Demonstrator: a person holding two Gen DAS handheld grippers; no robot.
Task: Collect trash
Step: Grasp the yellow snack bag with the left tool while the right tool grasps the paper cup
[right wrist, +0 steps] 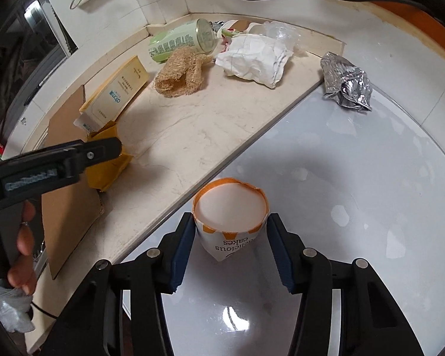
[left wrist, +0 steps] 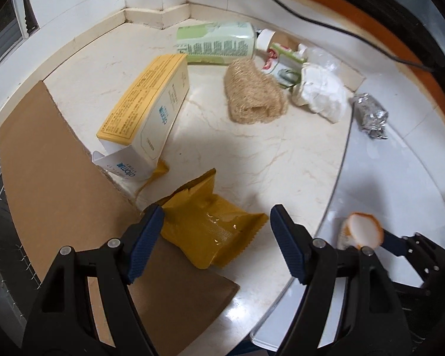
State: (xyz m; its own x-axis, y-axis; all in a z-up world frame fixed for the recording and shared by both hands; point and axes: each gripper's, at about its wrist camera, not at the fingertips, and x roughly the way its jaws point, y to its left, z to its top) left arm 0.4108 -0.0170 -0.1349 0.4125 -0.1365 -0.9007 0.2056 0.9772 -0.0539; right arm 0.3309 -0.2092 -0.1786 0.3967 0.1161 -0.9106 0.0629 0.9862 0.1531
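Right hand-held gripper [right wrist: 230,246] grasps a paper cup [right wrist: 230,222]; left hand-held gripper [left wrist: 216,222] spread wide over a yellow wrapper [left wrist: 210,228].

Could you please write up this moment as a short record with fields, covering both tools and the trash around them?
left tool: open, jaws on either side of the yellow wrapper
right tool: shut on the paper cup, held over the white surface
cardboard sheet: flat, partly under the wrapper
box: lying on the counter, flap open
back corner: green can on its side, loofah, crumpled paper
foil packet: on the white surface
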